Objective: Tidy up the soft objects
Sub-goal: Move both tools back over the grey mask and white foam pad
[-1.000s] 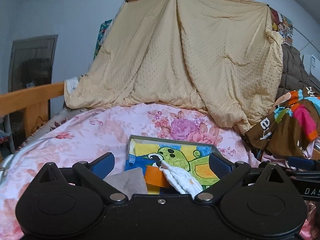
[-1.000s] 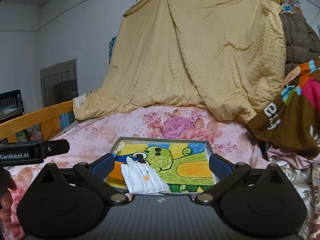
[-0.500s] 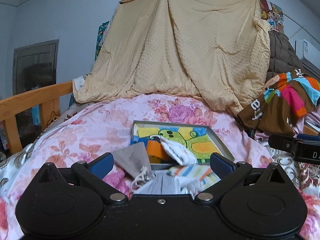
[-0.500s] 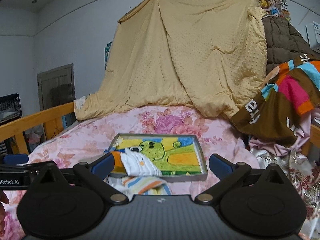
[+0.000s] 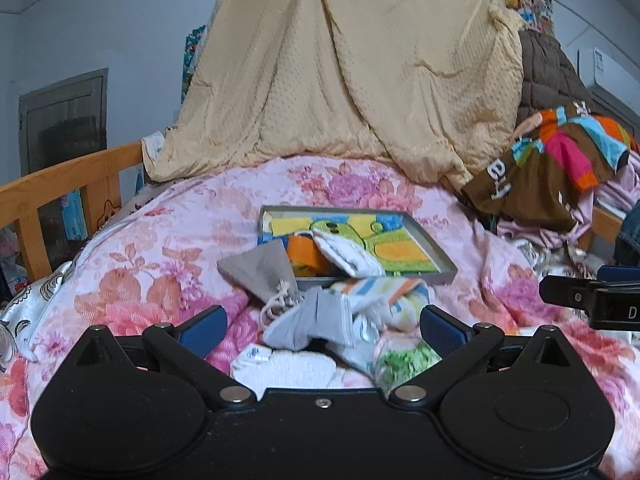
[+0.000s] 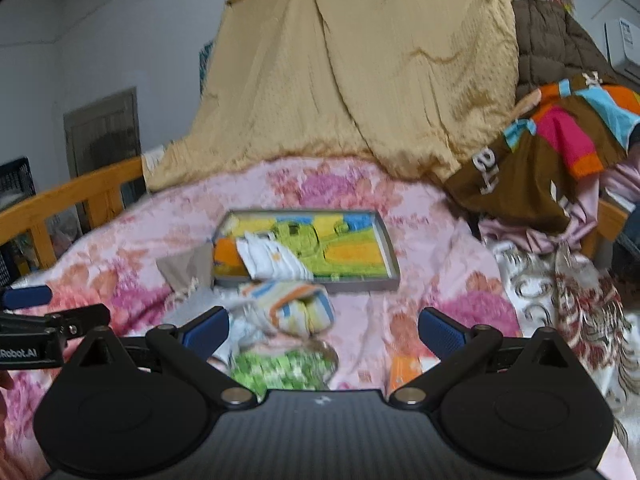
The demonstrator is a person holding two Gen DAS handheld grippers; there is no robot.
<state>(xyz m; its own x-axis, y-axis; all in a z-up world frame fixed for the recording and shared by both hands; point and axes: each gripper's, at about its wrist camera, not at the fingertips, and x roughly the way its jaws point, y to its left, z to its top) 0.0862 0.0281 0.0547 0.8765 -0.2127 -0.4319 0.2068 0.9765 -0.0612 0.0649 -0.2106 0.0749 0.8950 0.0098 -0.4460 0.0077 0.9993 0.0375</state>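
Note:
A grey tray (image 5: 436,252) with a cartoon lining lies on the pink floral bedspread (image 5: 160,256); it also shows in the right wrist view (image 6: 388,256). A white sock (image 5: 348,256) and an orange item (image 5: 306,254) lie in it. A grey pouch (image 5: 260,268) leans on its left edge. In front lies a pile: a grey cloth (image 5: 316,320), a striped sock (image 5: 384,296) (image 6: 292,308), a white cloth (image 5: 288,368), a green patterned item (image 6: 280,368). My left gripper (image 5: 322,326) is open over the pile. My right gripper (image 6: 322,326) is open above it, empty.
A tan quilt (image 5: 352,80) hangs behind the bed. A brown striped garment (image 5: 552,164) and other clothes are heaped at the right. A wooden bed rail (image 5: 68,184) runs along the left. A small orange item (image 6: 404,372) lies on the bedspread.
Both grippers have drawn back from the tray toward the near side of the bed. The pile of soft items in front of the tray has come into view.

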